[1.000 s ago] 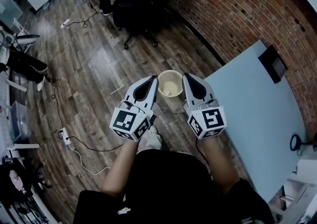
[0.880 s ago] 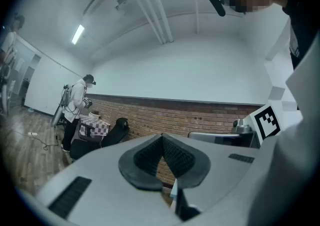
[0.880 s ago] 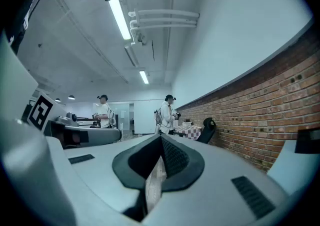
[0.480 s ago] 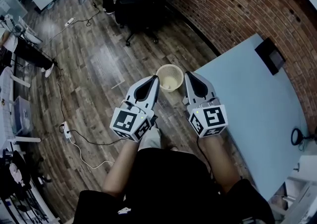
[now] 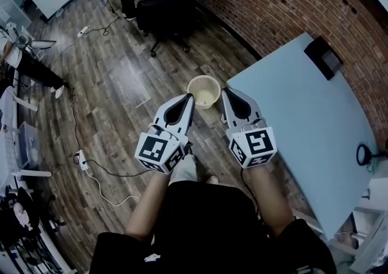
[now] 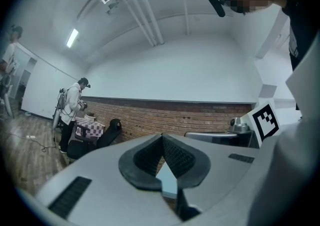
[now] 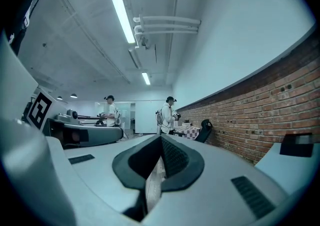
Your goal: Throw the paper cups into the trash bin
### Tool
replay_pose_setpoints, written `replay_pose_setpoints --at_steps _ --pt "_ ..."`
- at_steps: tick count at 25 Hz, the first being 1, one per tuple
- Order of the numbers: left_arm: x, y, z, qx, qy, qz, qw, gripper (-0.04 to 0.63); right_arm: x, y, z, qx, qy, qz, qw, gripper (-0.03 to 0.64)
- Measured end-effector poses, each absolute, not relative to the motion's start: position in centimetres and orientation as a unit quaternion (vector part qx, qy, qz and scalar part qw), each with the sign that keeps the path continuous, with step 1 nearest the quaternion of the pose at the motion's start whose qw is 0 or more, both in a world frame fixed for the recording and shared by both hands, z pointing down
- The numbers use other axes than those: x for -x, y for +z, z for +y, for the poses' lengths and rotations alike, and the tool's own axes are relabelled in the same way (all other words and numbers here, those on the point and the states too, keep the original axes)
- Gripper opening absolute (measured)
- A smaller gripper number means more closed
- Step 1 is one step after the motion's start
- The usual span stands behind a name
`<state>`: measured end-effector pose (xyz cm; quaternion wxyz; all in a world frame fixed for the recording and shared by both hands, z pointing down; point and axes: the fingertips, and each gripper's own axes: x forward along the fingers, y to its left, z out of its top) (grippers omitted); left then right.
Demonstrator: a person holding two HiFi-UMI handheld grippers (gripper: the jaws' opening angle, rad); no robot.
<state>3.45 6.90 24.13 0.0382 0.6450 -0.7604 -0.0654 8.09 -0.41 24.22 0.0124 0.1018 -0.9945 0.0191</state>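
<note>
One trash bin [image 5: 204,91] stood on the floor just ahead, between the tips of the left gripper [image 5: 188,99] and right gripper [image 5: 225,93], shown by the head view only. The gripper views showed both jaw pairs closed and empty. A table [image 5: 297,115] lay beside the right gripper, and a chair [image 5: 165,13] stood beyond the bin.
</note>
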Motion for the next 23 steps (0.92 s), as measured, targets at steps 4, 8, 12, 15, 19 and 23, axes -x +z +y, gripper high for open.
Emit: replay_pose_setpoints --at_steps 4,8,12,15,19,23 --pt "-5.1 24.0 7.2 -0.649 -0.063 -0.757 0.037 0.003 -9.8 24.0 0.1 -0.104 0.018 -0.994 0.01 0.003" --pt "-6.5 24.3 8.1 -0.648 -0.057 -0.759 0.038 0.003 -11.2 23.8 1.2 -0.098 0.016 -0.995 0.009 0.003" --pt "-8.2 24.5 9.2 -0.645 -0.053 -0.761 0.04 0.003 -12.6 23.5 2.4 -0.089 0.015 -0.996 0.006 0.003" --pt "-9.4 24.9 10.1 -0.641 -0.054 -0.764 0.044 0.003 -13.4 23.4 3.3 -0.079 0.016 -0.997 0.004 0.003" --pt "-10.5 24.5 10.7 -0.638 -0.05 -0.767 0.04 0.003 -14.4 23.4 4.2 -0.069 0.017 -0.997 0.004 0.003" --pt "-11.4 23.7 11.7 -0.64 -0.048 -0.766 0.033 0.003 -15.3 22.9 5.1 -0.067 0.014 -0.998 0.003 0.003"
